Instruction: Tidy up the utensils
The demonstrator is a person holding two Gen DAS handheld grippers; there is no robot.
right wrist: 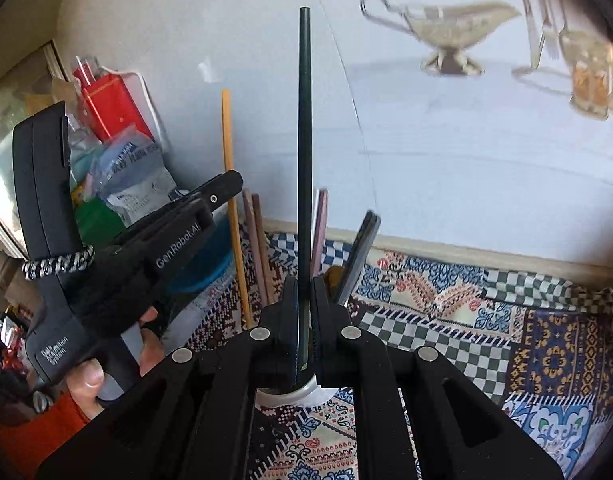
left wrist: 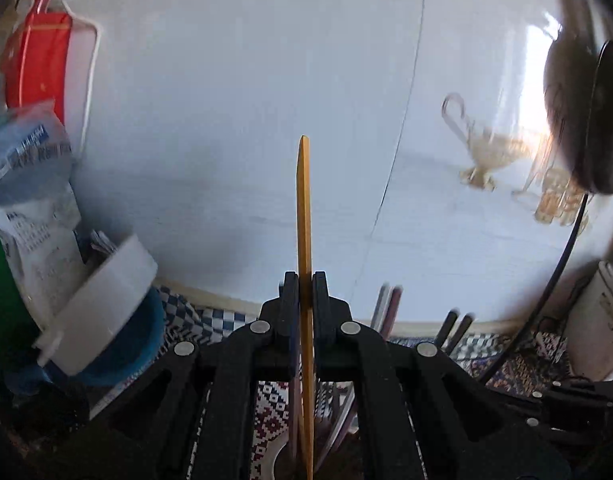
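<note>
While the left gripper (left wrist: 305, 292) pinches a yellow chopstick (left wrist: 304, 208), the right gripper (right wrist: 305, 292) pinches a dark chopstick (right wrist: 305, 140); loose chopsticks (right wrist: 256, 240) lean just ahead; a brass gravy boat (right wrist: 450, 28) stands well beyond.

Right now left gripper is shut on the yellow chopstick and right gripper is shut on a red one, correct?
Not quite. The left gripper is shut on the yellow chopstick, as you say, but the right gripper is shut on a dark green-black chopstick, not a red one. The right wrist view shows it.
</note>
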